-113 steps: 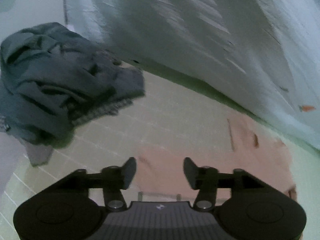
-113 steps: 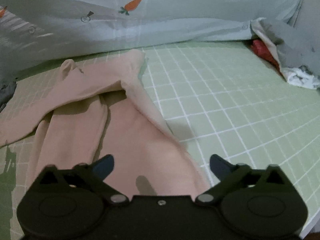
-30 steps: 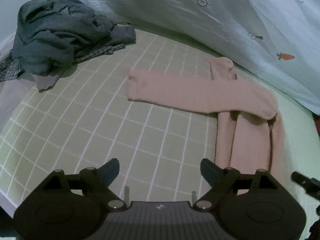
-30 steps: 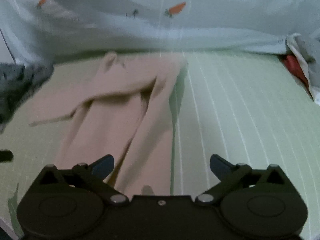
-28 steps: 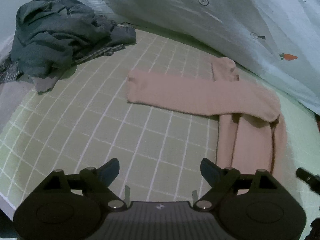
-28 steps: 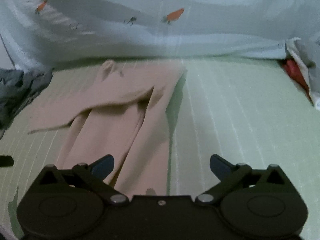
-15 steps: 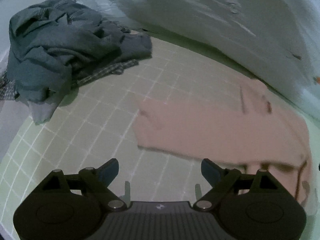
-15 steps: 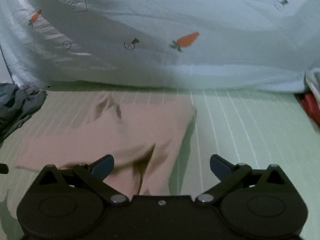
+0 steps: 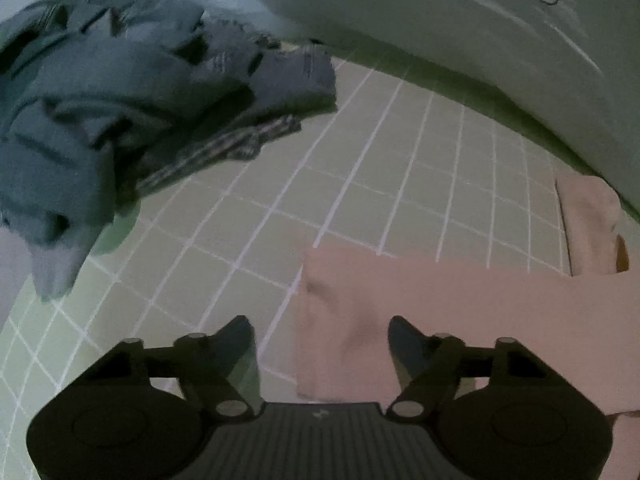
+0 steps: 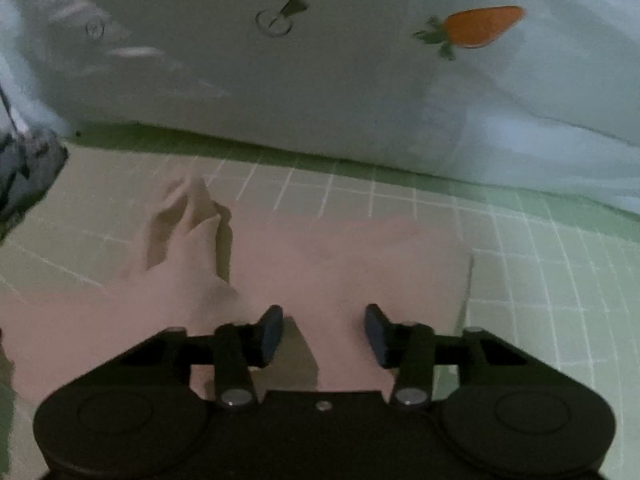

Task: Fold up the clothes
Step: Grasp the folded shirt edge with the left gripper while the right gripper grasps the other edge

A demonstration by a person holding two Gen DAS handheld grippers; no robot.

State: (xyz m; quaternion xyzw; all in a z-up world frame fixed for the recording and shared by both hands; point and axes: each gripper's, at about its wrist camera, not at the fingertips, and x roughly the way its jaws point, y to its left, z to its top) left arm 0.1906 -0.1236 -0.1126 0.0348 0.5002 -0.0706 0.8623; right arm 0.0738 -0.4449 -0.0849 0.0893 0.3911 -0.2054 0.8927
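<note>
A pink garment (image 9: 460, 312) lies flat on the green checked sheet (image 9: 360, 184). In the left wrist view its left end sits between the fingers of my left gripper (image 9: 320, 344), which is open and low over the cloth edge. A bunched pink part (image 9: 588, 224) lies at the far right. In the right wrist view the pink garment (image 10: 328, 256) spreads under my right gripper (image 10: 323, 334), whose fingers stand partly apart just above the fabric with nothing pinched. A crumpled fold (image 10: 188, 220) rises at the garment's upper left.
A heap of dark blue-grey clothes (image 9: 112, 92) lies at the far left on the sheet. A pale quilt with carrot prints (image 10: 360, 64) runs along the back. Bare green sheet (image 10: 560, 288) extends to the right of the garment.
Both grippers have dropped and moved forward onto the pink garment. The right gripper's fingers have narrowed from wide apart. The left gripper's fingers have also come somewhat closer together.
</note>
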